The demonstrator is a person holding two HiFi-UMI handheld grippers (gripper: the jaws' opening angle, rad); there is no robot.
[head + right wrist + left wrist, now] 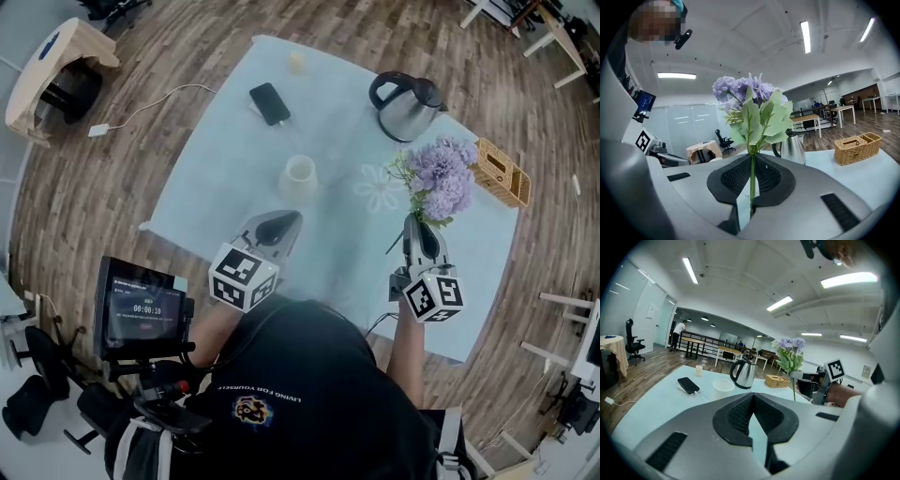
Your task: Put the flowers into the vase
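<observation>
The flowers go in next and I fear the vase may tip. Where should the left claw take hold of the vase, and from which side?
Probably across the lower wall of the vase, coming from the near side, where the left claw points at it. It stands upright, short and round, so a low side grip leaves its open mouth free for the flowers.

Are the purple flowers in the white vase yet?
No, the right claw grips the purple green-leaved flowers by their stem, well apart from the round white vase.
</observation>
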